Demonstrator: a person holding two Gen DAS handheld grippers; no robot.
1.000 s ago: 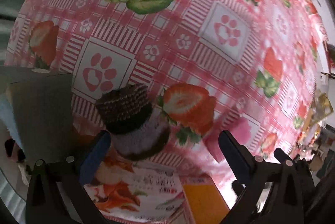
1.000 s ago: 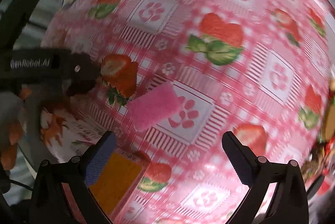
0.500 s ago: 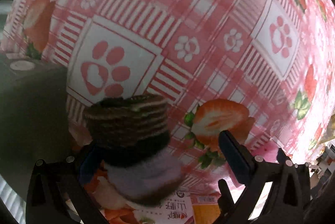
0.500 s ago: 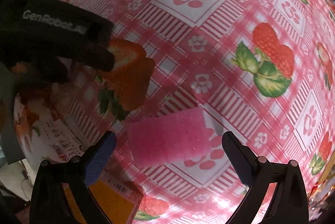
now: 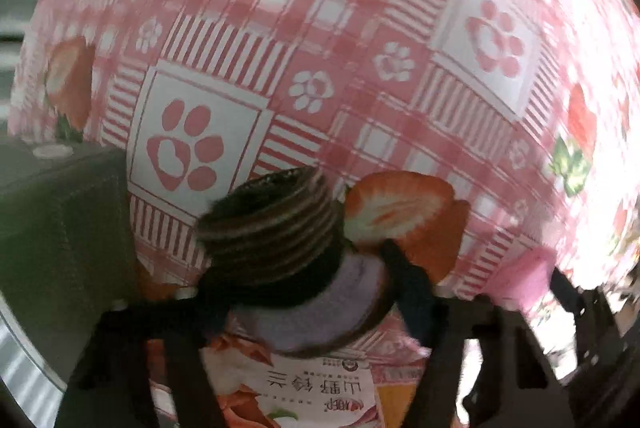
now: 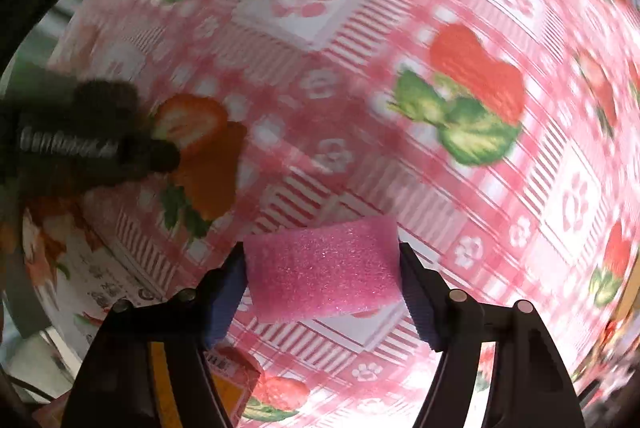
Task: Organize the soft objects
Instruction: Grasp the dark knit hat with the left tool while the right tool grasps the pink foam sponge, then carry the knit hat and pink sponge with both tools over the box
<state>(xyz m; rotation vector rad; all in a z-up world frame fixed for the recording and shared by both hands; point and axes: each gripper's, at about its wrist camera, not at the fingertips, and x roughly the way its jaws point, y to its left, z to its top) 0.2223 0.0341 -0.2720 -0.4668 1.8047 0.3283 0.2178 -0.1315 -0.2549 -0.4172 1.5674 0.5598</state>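
A rolled sock (image 5: 280,224) with a brown striped cuff and a lilac body lies on the pink strawberry tablecloth (image 5: 360,88). My left gripper (image 5: 310,298) points steeply down over it. Its jaws are closing and both fingers touch the sock's sides. A pink foam sponge (image 6: 320,268) lies flat between the pads of my right gripper (image 6: 322,276), which points straight down. Those jaws are closing too, and the pads rest against the sponge's two short ends. The same sponge (image 5: 524,280) shows at the right in the left wrist view.
A grey box (image 5: 60,228) stands just left of the sock. A printed snack packet (image 5: 312,388) and an orange carton (image 6: 228,388) lie near the table's front edge. The left gripper's black body (image 6: 80,144) sits close to the left of the sponge.
Both grippers have come down towards the table. Their wide-open jaws have narrowed, the left onto the sock and the right onto the pink sponge.
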